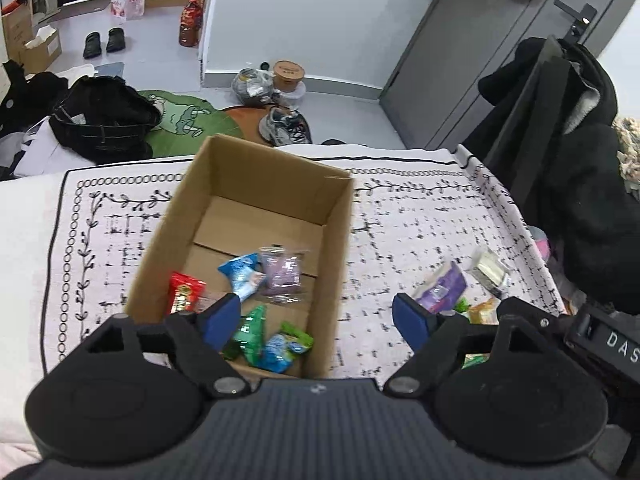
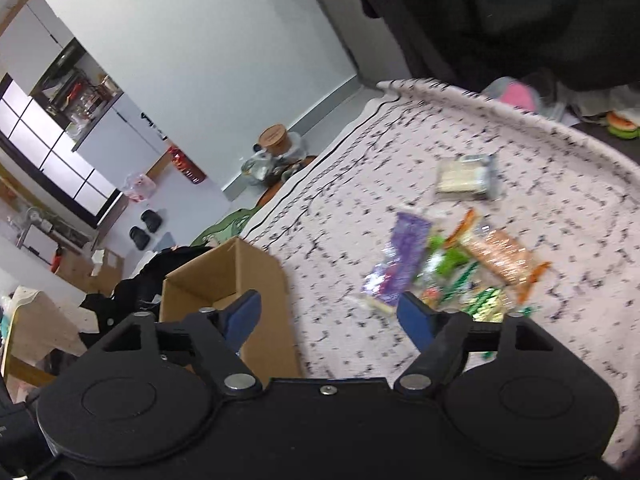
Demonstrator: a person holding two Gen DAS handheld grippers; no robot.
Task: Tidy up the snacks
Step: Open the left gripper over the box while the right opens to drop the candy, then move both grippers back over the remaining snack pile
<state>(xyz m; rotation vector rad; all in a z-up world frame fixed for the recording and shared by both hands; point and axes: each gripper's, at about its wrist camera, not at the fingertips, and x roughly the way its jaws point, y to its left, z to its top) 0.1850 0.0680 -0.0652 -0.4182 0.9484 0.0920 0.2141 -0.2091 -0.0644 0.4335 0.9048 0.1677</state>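
So the cardboard box [image 1: 256, 200] is the thing to steer by here; a handful of packets already lie in its near end, red packet [image 1: 185, 294], blue one [image 1: 242, 276], pale purple one [image 1: 282, 276], couple of green ones [image 1: 252, 334]; the rest of the pile [image 2: 448, 264] sits on the patterned cloth [image 2: 560, 184] well off to the box's right. The right gripper [image 2: 329, 316] is spread wide and holding nothing, and it's the nearer one I'd say; the purple wrapper [image 2: 400, 260] lies just ahead of its right finger, long axis running away from the claw and tilted a bit. The left gripper [image 1: 316, 318] is also spread and empty, straddling the box's right wall. A clear-wrapped cracker pack [image 2: 464, 178] lies apart, further from the box; nothing blocks the way, though the pile overlaps itself and it's blurry.
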